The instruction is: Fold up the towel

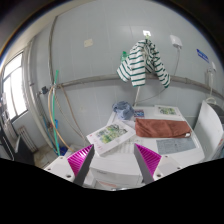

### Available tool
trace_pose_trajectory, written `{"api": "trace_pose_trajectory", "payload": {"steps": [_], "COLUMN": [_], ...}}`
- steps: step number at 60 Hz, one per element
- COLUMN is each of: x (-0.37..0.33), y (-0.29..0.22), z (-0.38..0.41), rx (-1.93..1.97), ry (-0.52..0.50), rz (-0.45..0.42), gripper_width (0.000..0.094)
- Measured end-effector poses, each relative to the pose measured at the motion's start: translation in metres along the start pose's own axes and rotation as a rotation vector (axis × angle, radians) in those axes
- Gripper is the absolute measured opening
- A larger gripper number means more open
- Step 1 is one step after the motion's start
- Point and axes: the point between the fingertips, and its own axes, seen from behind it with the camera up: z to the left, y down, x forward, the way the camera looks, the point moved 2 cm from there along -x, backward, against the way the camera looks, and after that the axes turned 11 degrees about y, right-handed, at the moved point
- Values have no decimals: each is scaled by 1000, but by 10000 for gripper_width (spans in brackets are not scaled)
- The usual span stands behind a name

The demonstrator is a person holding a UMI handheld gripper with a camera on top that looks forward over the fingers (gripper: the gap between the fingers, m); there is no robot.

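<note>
Gripper [113, 160] fingers spread wide, holding nothing. Reddish-brown towel [162, 127] lies flat on table [150, 140] beyond right finger, far edge partly hidden. White packet [110, 137] just ahead between pads. Striped garment [144, 64] hangs on wall.

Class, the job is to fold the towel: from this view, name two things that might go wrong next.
1. The gripper has open, empty fingers, and a white printed packet sits just ahead of them; closing now might catch that packet.
2. The reddish-brown folded towel lies beyond it on the white table, beside a blue crumpled cloth, which a reach might snag.
</note>
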Motion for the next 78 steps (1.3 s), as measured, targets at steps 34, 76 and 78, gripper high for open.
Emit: {"api": "trace_pose_trajectory", "payload": {"steps": [34, 76, 78], "x": [294, 315, 308], "y": [-27, -77, -90], "z": [-85, -158, -184], "rx": [-54, -159, -154], "ry": [130, 197, 227], "rz": [122, 8, -12], "gripper_width": [757, 7, 7]}}
